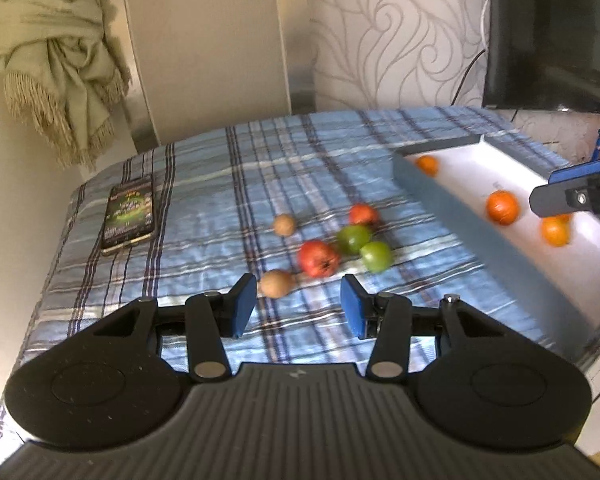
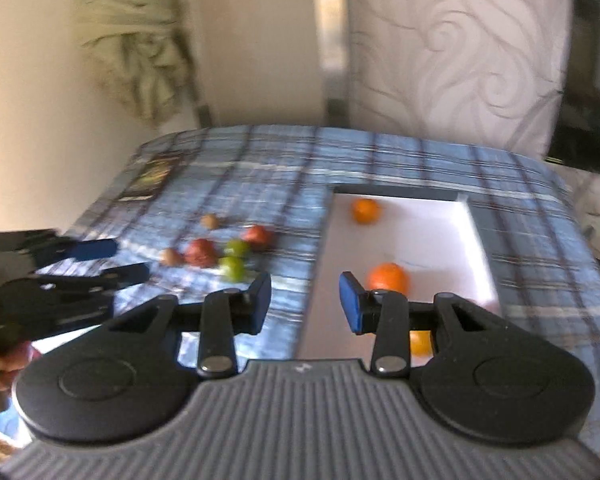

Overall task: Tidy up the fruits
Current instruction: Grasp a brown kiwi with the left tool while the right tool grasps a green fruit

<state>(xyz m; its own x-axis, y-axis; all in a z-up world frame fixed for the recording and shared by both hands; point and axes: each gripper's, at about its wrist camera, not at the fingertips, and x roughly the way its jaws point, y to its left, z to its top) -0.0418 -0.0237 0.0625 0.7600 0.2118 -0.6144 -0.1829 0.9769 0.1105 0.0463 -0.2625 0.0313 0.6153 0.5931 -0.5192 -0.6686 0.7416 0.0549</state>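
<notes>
Orange fruit lies in the white tray; apples and pears cluster on the plaid bench; left tool and right tool gape, empty; hasty closure might roll the nearest pear away.

Your tabletop wears a blue plaid cloth. A phone lies near its far left corner. Mid-table you have six loose fruits close together: two red, two green, two tan. Along the right edge sits a grey-walled tray with a white floor.
</notes>
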